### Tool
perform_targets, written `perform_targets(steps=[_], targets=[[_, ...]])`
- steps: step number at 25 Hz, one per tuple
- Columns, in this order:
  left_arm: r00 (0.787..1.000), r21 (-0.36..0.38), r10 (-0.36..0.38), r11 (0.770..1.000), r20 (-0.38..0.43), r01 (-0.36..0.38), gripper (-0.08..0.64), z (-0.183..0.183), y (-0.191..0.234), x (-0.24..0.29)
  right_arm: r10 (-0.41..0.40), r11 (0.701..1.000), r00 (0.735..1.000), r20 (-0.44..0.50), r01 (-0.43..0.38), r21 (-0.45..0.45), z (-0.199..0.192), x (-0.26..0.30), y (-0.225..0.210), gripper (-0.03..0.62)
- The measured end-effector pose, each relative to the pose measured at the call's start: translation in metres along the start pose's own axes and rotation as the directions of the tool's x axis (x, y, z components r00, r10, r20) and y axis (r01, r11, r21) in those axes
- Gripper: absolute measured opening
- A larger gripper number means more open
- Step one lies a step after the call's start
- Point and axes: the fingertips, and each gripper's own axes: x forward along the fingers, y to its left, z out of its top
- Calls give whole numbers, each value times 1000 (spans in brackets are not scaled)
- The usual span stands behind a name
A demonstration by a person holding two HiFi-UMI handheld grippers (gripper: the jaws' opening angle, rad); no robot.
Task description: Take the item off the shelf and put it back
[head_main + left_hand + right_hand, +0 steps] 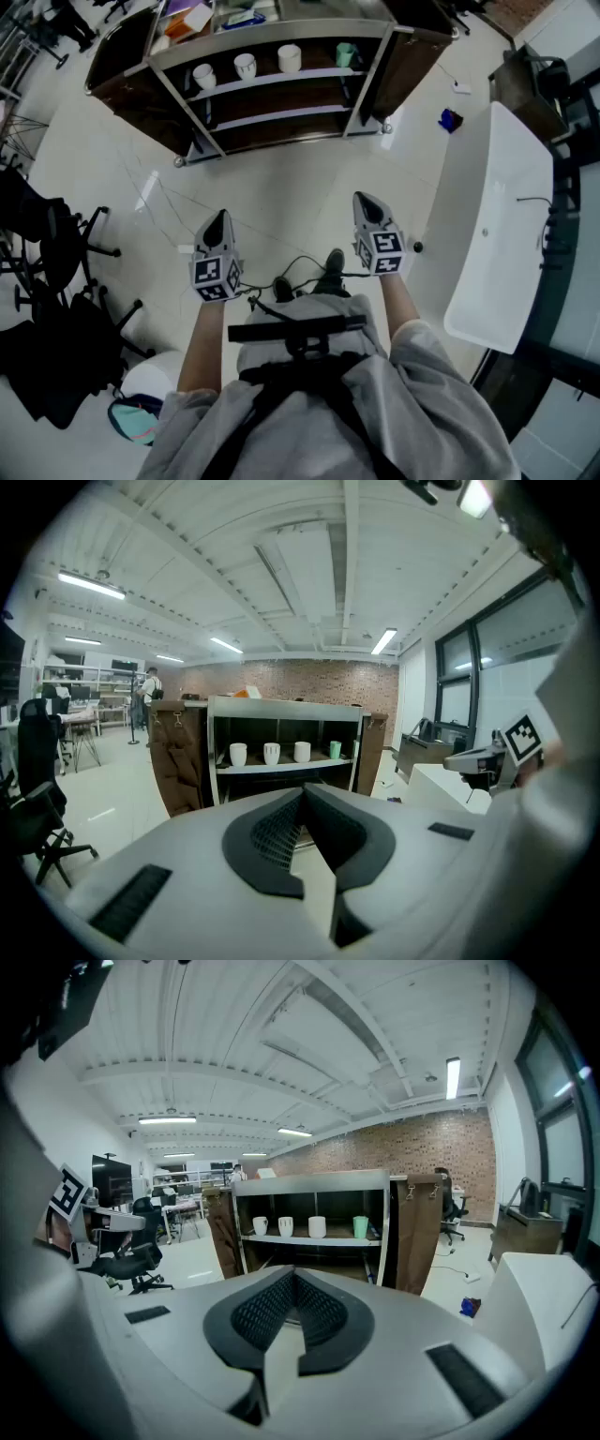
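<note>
Jaws meet on left hand-held gripper [302,789] and right hand-held gripper [292,1273], empty; shelf [281,115] top cropped.

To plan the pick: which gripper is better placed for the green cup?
Probably right: the green cup stands at the shelf's right end, nearer the right gripper than the left gripper. Both shut.

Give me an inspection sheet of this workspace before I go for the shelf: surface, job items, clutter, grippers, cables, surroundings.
Surface: upper shelf of the open shelf unit, carrying a row of cups.
Job's things: three white cups and one green cup, upright, apart.
Clutter: boxes on the unit's top; blue object on the floor.
Grippers: left hand-held gripper and right hand-held gripper both shut, empty, short of the shelf.
Cables: black cable by the person's feet.
Surroundings: office chairs left, white table right.
</note>
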Motion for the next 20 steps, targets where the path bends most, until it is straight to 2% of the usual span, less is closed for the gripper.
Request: perform_targets(steps=[4, 7, 12, 16, 20], targets=[[999, 41, -11, 999, 31, 10, 6, 14, -12, -3, -7, 1000, 999, 48, 7, -13, 14, -13, -5, 8], [998, 30, -25, 999, 49, 24, 6, 23, -19, -1, -20, 1000, 997, 68, 20, 1, 20, -18, -11, 8], [998, 27, -40, 999, 51, 38, 6, 32, -36, 9, -5, 1000, 999, 54, 4, 13, 22, -21, -22, 8], [998, 25, -47, 999, 51, 46, 6, 41, -54, 26, -3, 1000, 997, 79, 2, 14, 32, -17, -43, 8], [996, 25, -50, 999, 68, 49, 6, 56, -78, 46, 15, 1000, 998, 58, -17, 25, 39, -12, -68, 8]])
